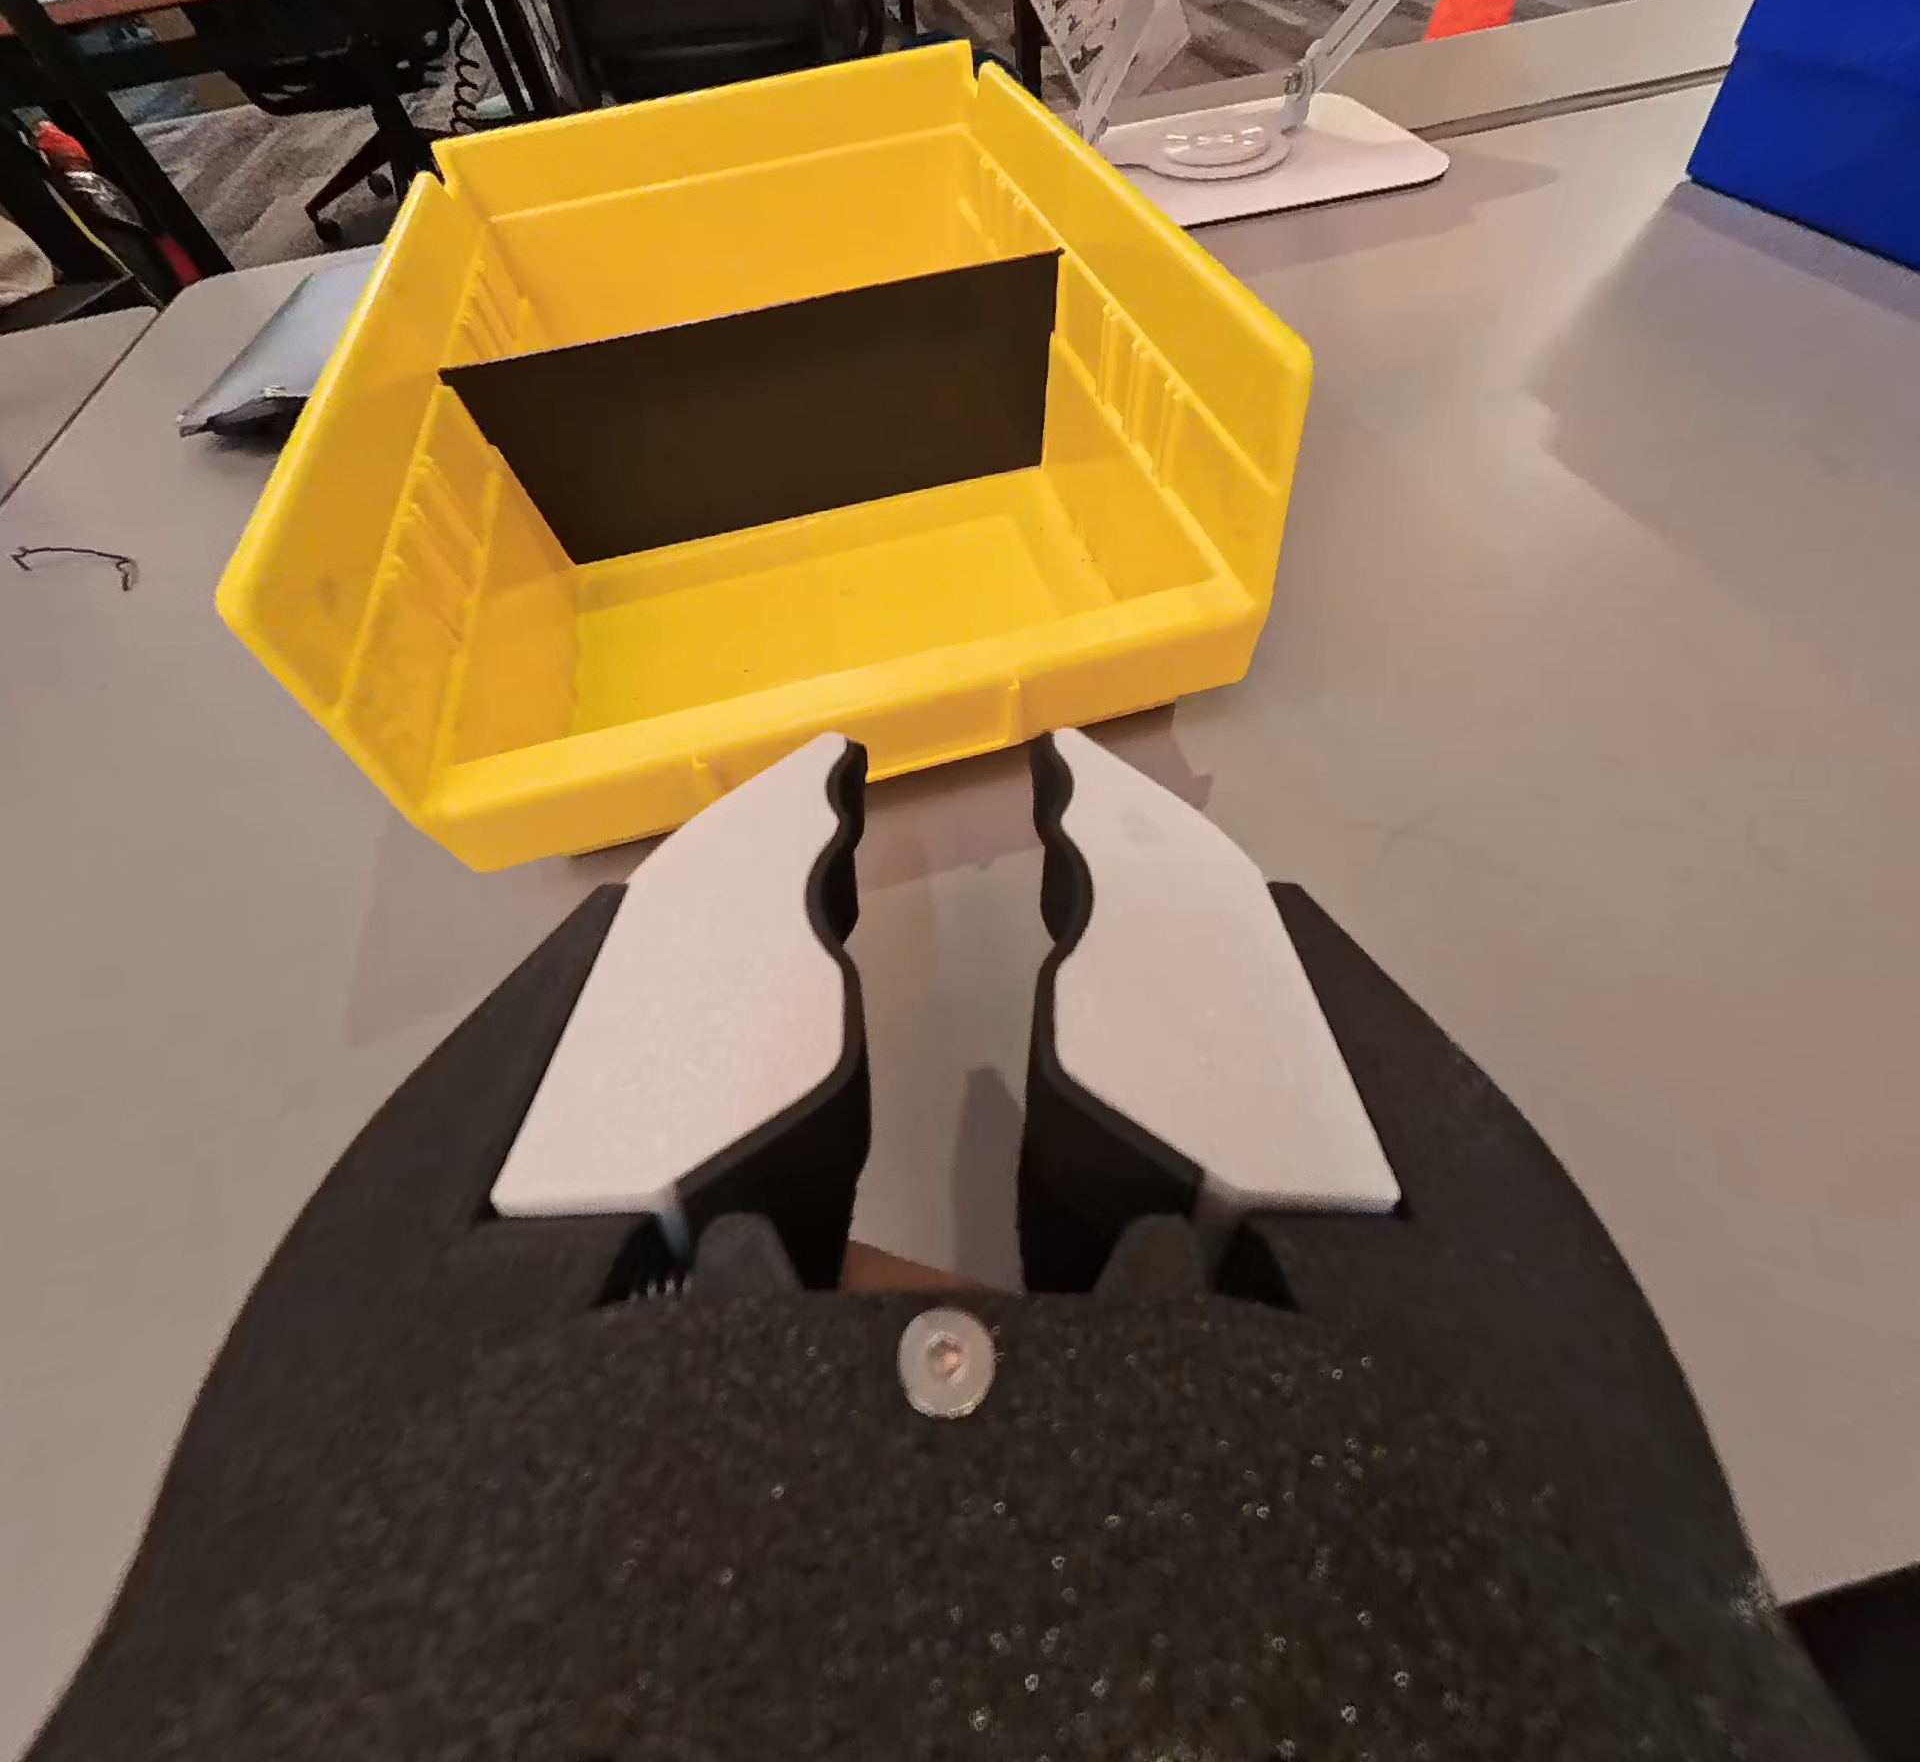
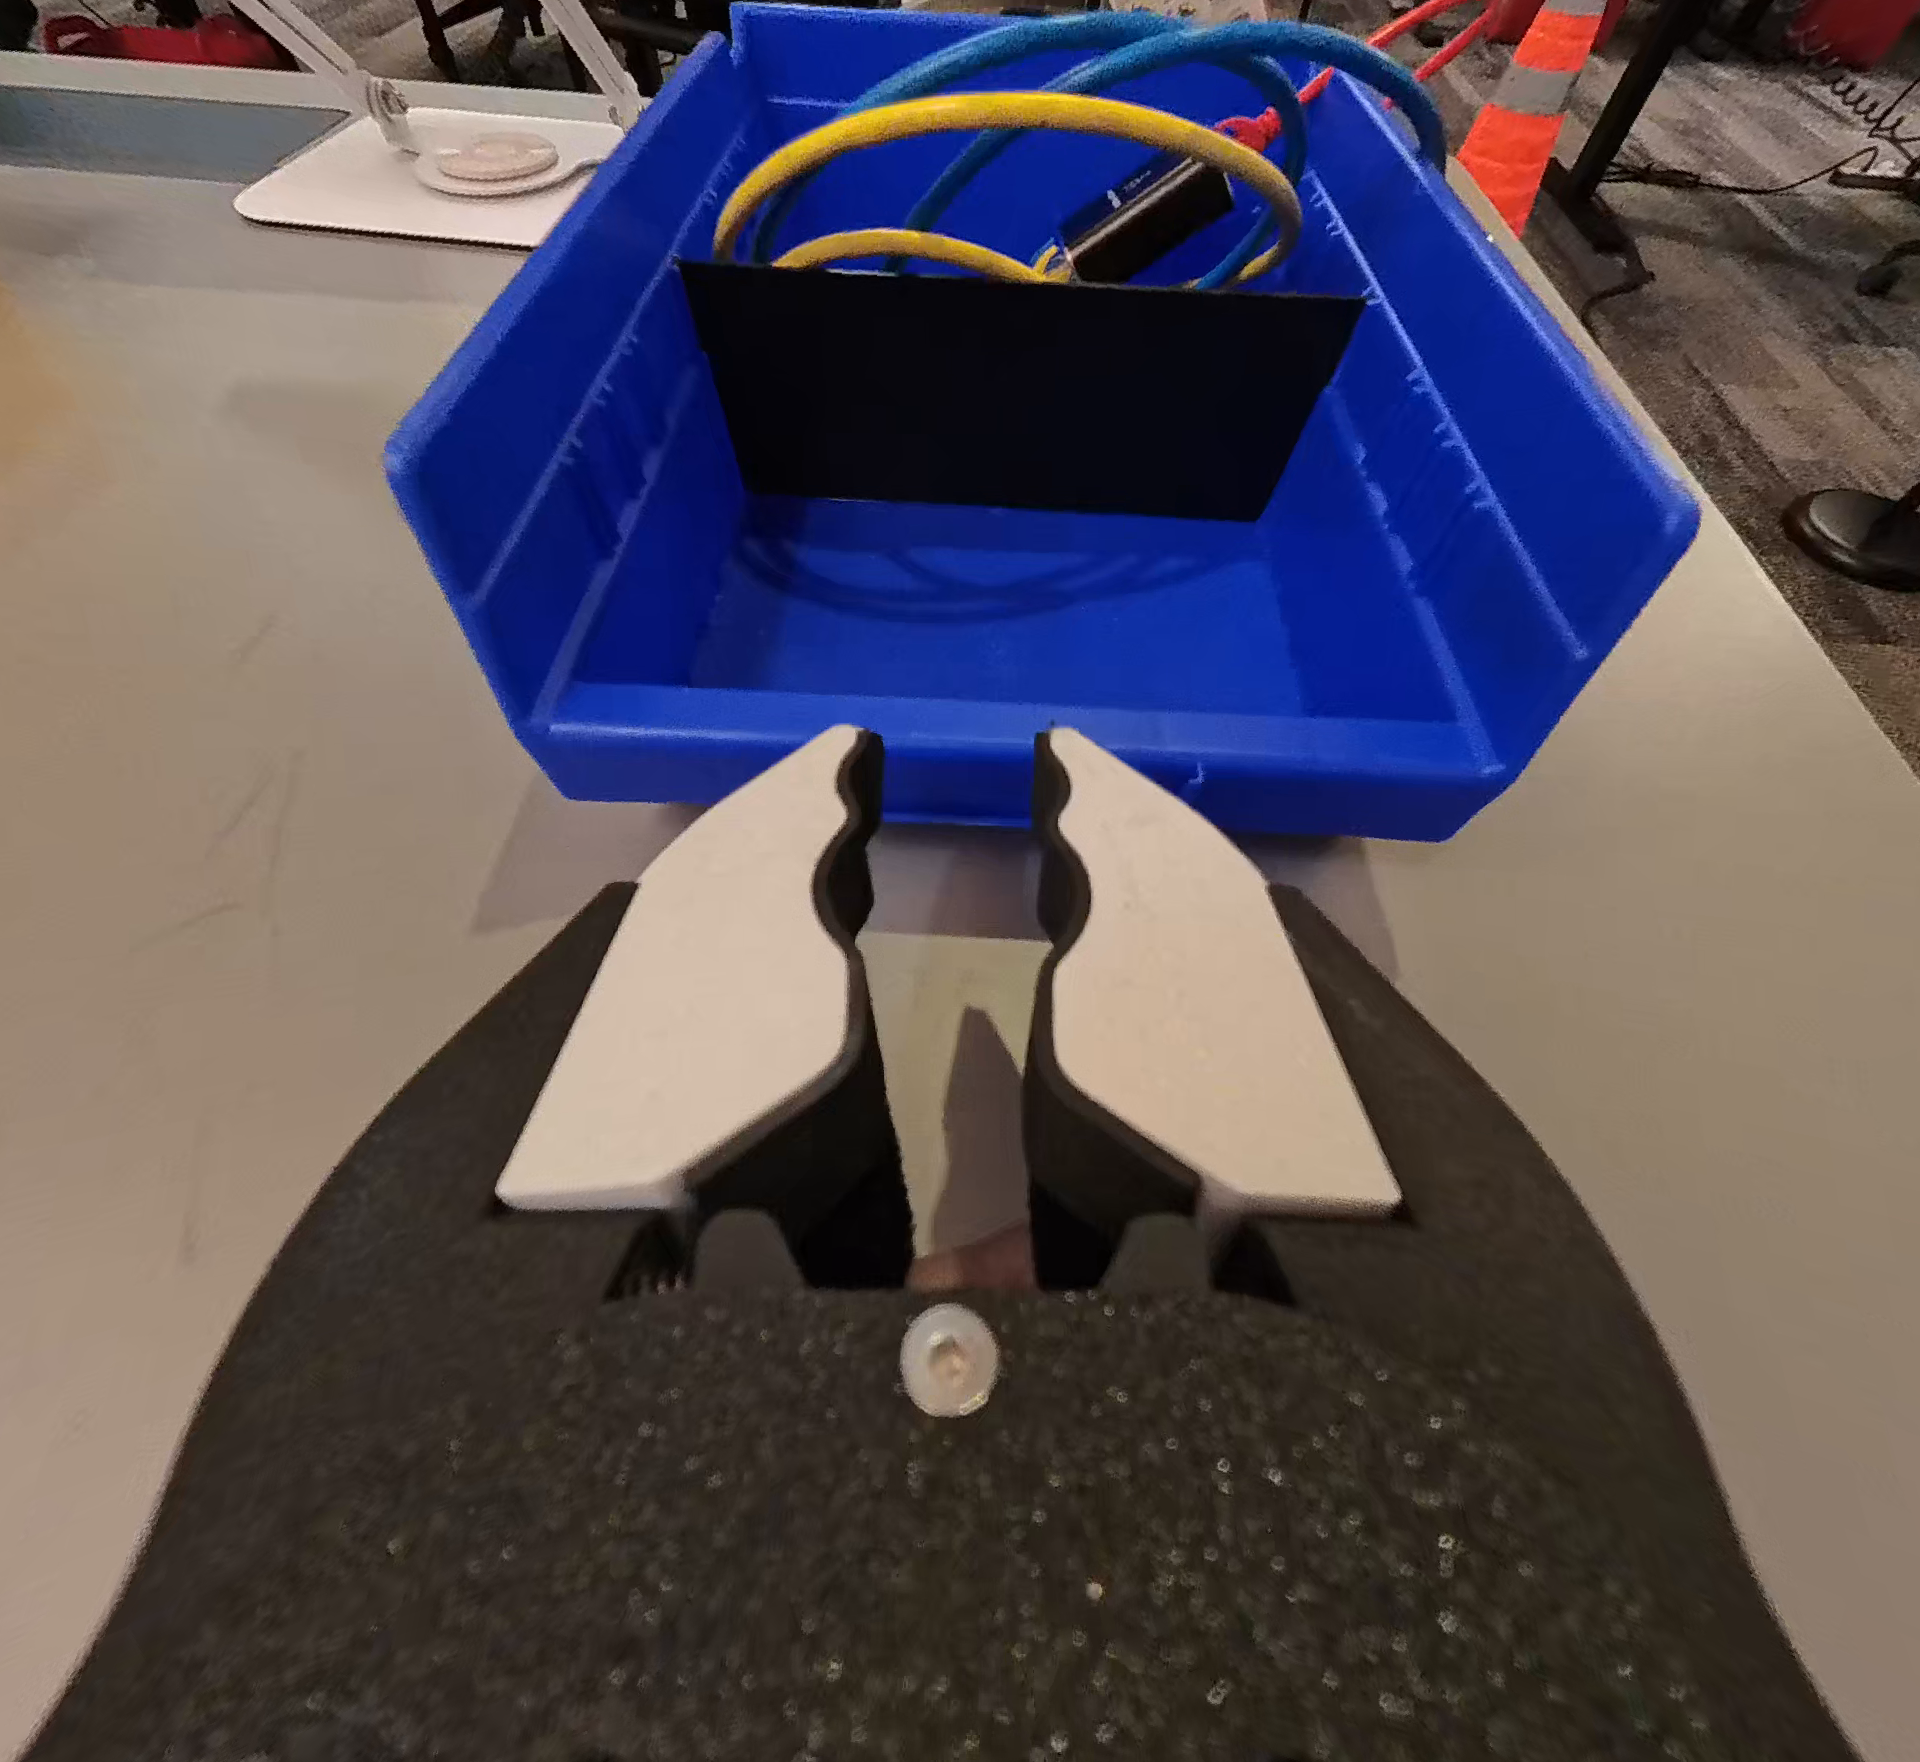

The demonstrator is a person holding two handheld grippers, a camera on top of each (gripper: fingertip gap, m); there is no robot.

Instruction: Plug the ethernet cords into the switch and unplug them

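Hovering just short of the near wall of a yellow plastic bin [image 1: 727, 808], the left gripper [image 1: 948, 762] has its two grey fingers parted by a narrow gap, with nothing between them and only the grey table [image 1: 1558, 673] showing through. A black divider panel [image 1: 769, 403] stands across the middle of this bin, and the near compartment holds nothing that can be seen. A dark flat object [image 1: 244, 382] lies on the table by the bin's far left corner, and the corner of a blue bin [image 1: 1829, 102] shows at the right edge of the left wrist view. The right gripper [image 2: 956, 756] sits in the same pose before the blue bin [image 2: 499, 507], its fingers likewise slightly apart and gripping nothing. A black divider [image 2: 1018, 393] splits this bin too; the front section looks bare, while the rear section holds the ethernet cords: a yellow cord [image 2: 997, 112] looped in coils, a blue cord [image 2: 1091, 45] arching above it and over the far rim, and a red cord [image 2: 1434, 24] trailing out over the back right corner. Among them lies a small dark box, the switch [image 2: 1153, 221], tilted with one end raised toward the right. An orange traffic cone [image 2: 1569, 39] stands on the floor beyond the table, and a white stand base [image 2: 416, 185] rests on the table to the left of the blue bin.
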